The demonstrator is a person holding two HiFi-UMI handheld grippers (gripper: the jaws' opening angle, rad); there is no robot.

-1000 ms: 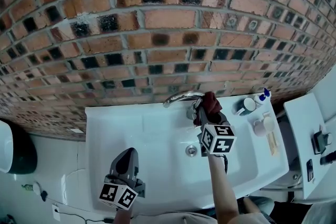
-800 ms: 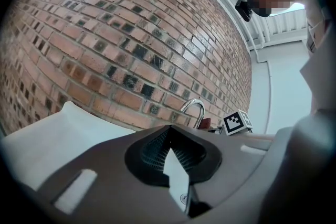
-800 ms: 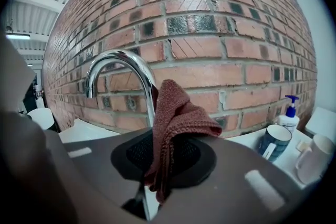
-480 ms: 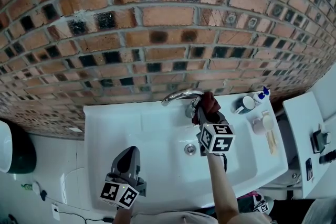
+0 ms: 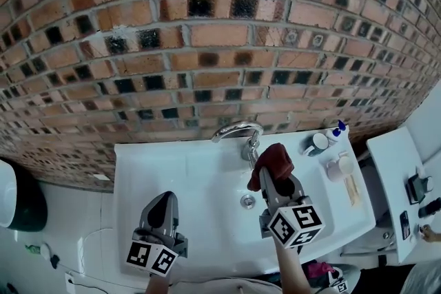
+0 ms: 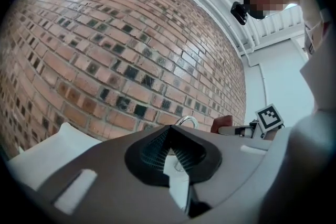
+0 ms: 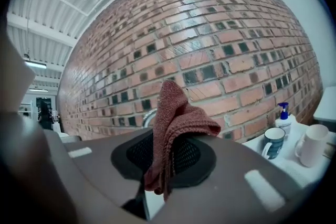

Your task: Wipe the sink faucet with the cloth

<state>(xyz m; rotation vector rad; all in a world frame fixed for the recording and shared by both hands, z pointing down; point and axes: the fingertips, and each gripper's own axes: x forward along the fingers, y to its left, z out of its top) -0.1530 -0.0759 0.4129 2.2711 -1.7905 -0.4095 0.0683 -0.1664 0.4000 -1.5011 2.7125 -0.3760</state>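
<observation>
The chrome faucet (image 5: 238, 129) arches over the white sink (image 5: 179, 172) at the back of the basin. A dark red cloth (image 5: 270, 160) is bunched in my right gripper (image 5: 271, 174), which is shut on it just in front of and slightly right of the faucet base. In the right gripper view the cloth (image 7: 176, 120) hangs over the jaws and partly hides the faucet (image 7: 149, 115). My left gripper (image 5: 165, 201) is shut with nothing in it over the sink's front left. Its own view shows the faucet (image 6: 187, 121) ahead and the cloth (image 6: 223, 122) to the right.
A brick wall (image 5: 207, 45) rises right behind the sink. On the sink's right ledge stand a dark mug (image 5: 319, 142), a soap bottle (image 5: 337, 130) and a white cup (image 5: 339, 166). The drain (image 5: 247, 201) lies mid-basin. A white counter (image 5: 403, 182) is at the right.
My right gripper has drawn back from the faucet base toward me, taking the cloth with it. The left gripper has hardly moved.
</observation>
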